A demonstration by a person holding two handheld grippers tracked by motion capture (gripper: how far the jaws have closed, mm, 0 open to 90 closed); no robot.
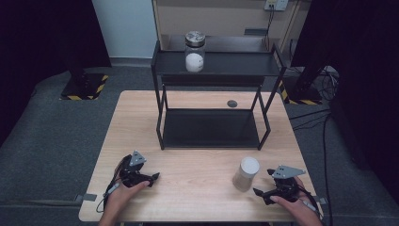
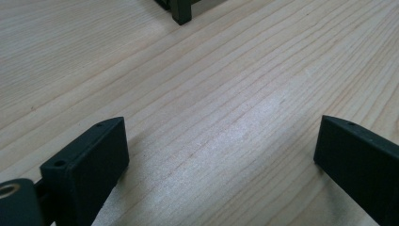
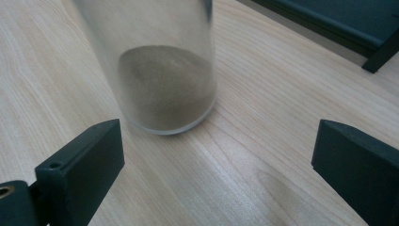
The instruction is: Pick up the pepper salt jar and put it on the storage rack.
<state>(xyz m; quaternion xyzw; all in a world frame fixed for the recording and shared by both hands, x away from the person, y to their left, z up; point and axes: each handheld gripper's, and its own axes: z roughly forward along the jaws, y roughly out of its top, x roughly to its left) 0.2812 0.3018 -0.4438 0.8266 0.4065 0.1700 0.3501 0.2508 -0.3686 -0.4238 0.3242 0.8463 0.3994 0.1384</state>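
Left claw (image 1: pixel 153 177): released, nothing between its jaws, resting on tabletop (image 1: pixel 197 188), well left of jar of brown powder (image 1: pixel 246 173). Right claw (image 1: pixel 260 194): released, just right of that jar. Black rack (image 1: pixel 211 127): beyond jar. Jar of white powder (image 1: pixel 195 52): on rack's upper shelf.

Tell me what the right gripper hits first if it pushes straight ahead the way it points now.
Most likely the glass jar of brown powder. It stands on the table just ahead of the open right gripper, a little toward its left jaw, and nothing lies between them.
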